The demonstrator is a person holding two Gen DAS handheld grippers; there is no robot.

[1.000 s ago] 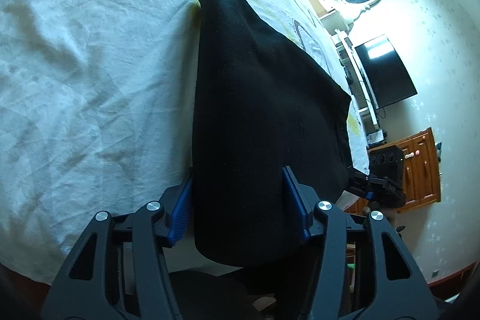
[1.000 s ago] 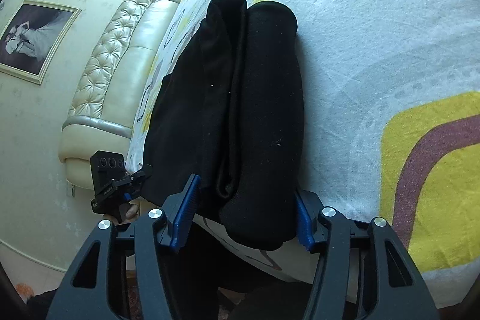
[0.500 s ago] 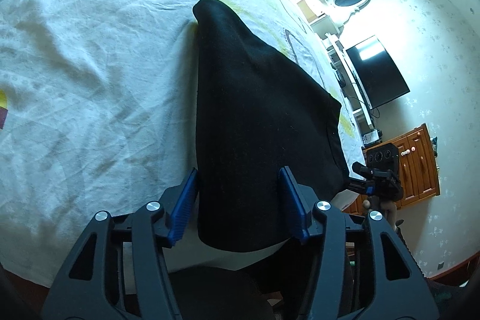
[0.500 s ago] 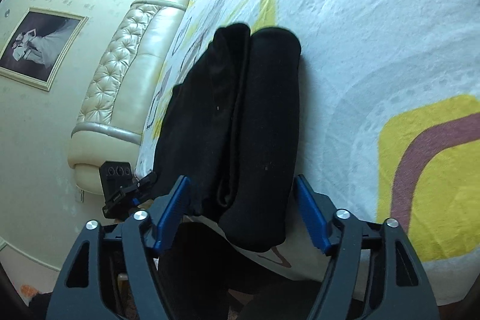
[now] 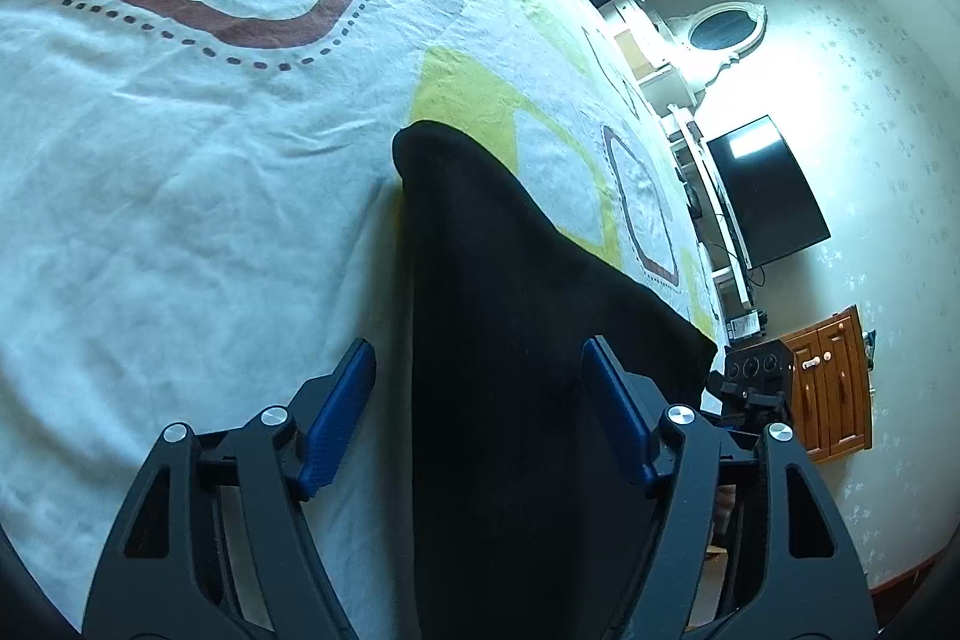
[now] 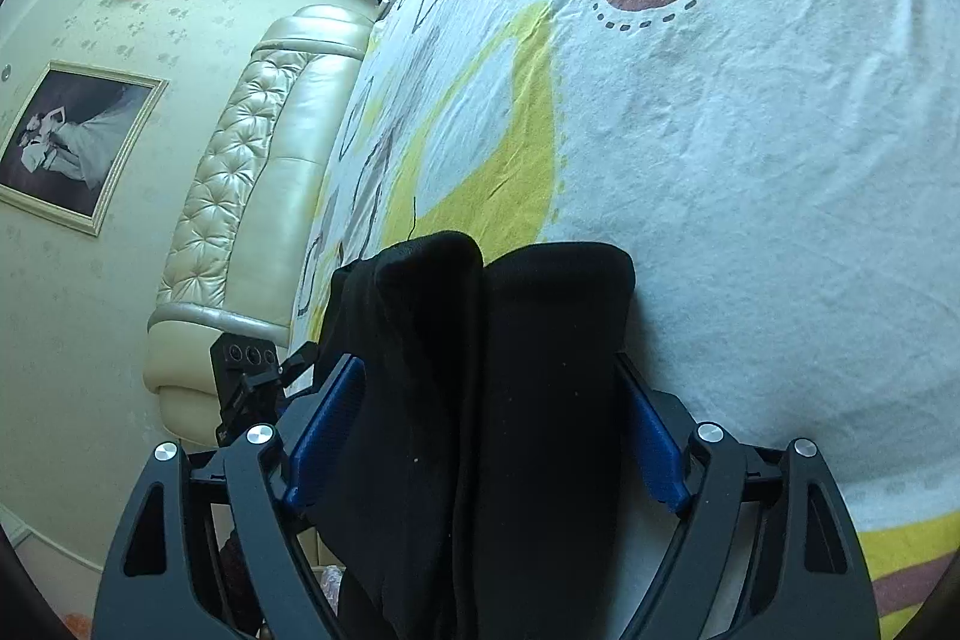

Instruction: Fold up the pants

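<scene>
Firstly, from the left wrist view, we find the left gripper (image 5: 477,403) with its jaws spread wide; neither blue pad (image 5: 336,421) touches cloth, and a strip of sheet shows between the left pad and the fabric. The black pants (image 5: 510,340) lie folded on the patterned bed sheet (image 5: 180,190), running from between the fingers away toward a rounded far end, with one corner reaching the bed's edge on the right. We judge the gap in the jaws deliberate: spread this way, they hold nothing and leave the fold undisturbed. The right gripper (image 5: 750,382) appears small beyond that corner, near a wooden cabinet (image 5: 831,388) and a dark television (image 5: 765,190).

Next, from the right wrist view, we find the right gripper (image 6: 486,430) likewise spread, its fingers straddling the pants (image 6: 510,370). The cloth bulges close to both pads; whether it touches them we cannot tell, but nothing is pinched. Two thick rolls lie side by side here, a seam between them, which we read as layers stacked by folding. The bundle rests at the near edge of the sheet (image 6: 750,160), with the padded headboard (image 6: 252,172) well apart to the left, and the left gripper (image 6: 252,376) visible just beside the bundle's left flank.

We judge the fold largely complete, with both tools placed only to flank it.
</scene>
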